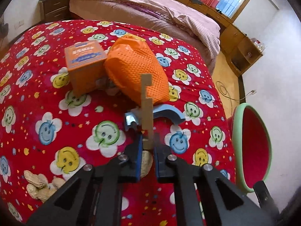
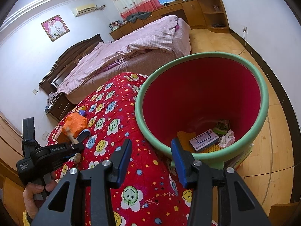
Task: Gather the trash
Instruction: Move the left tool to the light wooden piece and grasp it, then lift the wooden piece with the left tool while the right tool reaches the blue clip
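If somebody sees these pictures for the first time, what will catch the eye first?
First the red blanket with smiley-face flowers. On it an orange mesh bag lies beside an orange box, and in front of them the left gripper pinches a notched cardboard strip. Beside the blanket stands a green-rimmed red bin with trash inside.

Both grippers, the left gripper [image 1: 147, 146] and the right gripper [image 2: 151, 162], are matte black linkages with silver round screw heads and blue pads on the fingers [image 2: 124, 160]. The left one's body carries small white lettering. The person's hand [image 2: 35, 194] shows a yellow knitted cuff [image 2: 26, 216].
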`<action>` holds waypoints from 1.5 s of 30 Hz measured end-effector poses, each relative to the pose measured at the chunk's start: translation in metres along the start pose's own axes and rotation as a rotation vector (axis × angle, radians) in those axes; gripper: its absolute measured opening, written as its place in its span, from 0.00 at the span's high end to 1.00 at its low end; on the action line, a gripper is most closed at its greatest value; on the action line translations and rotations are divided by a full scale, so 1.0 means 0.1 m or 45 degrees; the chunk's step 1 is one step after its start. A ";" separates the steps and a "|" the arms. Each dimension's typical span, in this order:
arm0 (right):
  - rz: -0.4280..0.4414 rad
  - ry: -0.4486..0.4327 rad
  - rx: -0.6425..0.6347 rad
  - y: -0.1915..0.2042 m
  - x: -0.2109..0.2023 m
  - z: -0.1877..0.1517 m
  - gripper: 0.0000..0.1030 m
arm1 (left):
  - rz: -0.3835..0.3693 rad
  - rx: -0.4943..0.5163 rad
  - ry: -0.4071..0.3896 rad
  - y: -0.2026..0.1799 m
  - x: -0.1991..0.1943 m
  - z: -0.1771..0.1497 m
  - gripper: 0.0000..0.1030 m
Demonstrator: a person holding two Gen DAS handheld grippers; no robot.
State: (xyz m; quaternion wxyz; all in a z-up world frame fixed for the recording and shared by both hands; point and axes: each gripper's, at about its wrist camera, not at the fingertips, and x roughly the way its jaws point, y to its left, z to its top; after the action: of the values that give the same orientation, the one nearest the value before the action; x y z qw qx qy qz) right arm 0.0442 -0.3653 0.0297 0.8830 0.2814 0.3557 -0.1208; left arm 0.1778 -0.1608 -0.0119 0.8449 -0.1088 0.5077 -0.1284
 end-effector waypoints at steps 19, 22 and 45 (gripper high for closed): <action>0.071 0.079 -0.131 0.52 0.21 -0.08 0.55 | 0.091 0.053 -0.073 0.72 -0.57 -0.02 0.91; 0.086 0.100 -0.169 0.64 0.28 -0.10 0.55 | 0.120 0.024 -0.077 0.89 -0.61 -0.02 0.91; 0.203 0.253 -0.410 1.78 1.12 -0.18 0.33 | 0.203 -0.086 -0.047 1.41 -0.49 0.08 0.66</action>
State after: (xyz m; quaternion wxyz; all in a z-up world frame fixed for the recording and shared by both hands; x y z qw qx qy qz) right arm 0.1880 -0.2112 0.0146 0.8839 0.1744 0.4323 0.0364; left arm 0.1775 -0.0111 -0.0117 0.8576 -0.0988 0.5030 -0.0416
